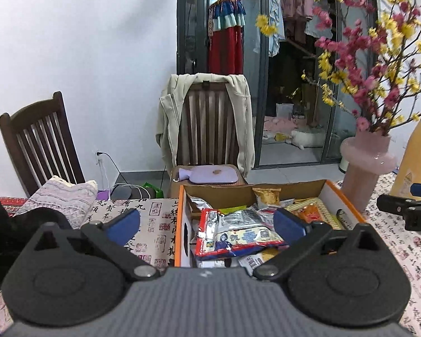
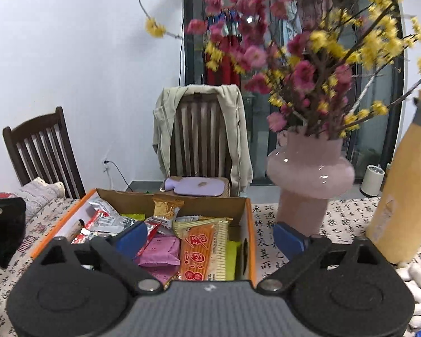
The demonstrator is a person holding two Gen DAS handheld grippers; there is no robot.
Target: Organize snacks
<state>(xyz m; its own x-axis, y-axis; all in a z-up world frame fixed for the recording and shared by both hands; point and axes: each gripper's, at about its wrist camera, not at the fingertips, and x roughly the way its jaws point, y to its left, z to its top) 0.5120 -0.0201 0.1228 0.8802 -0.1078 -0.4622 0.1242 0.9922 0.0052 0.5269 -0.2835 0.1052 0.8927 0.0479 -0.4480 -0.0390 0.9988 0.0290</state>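
Observation:
An orange-edged cardboard box [image 1: 182,224] full of snack packets stands on the table; it also shows in the right wrist view [image 2: 248,238]. On top lies a red-edged packet with a cartoon figure [image 1: 238,238]. An orange packet with red characters [image 2: 202,252] and a pink packet [image 2: 160,252] lie in the right part. My left gripper [image 1: 207,223] is open and empty, above the box's near left corner. My right gripper [image 2: 210,237] is open and empty, above the box's near right side.
A pink vase [image 2: 308,179] with red and yellow blossom branches stands right of the box, and a yellow bottle [image 2: 401,196] further right. Folded cloth [image 1: 59,196] lies at the left. Two wooden chairs, one with a jacket [image 1: 210,123], stand behind the table.

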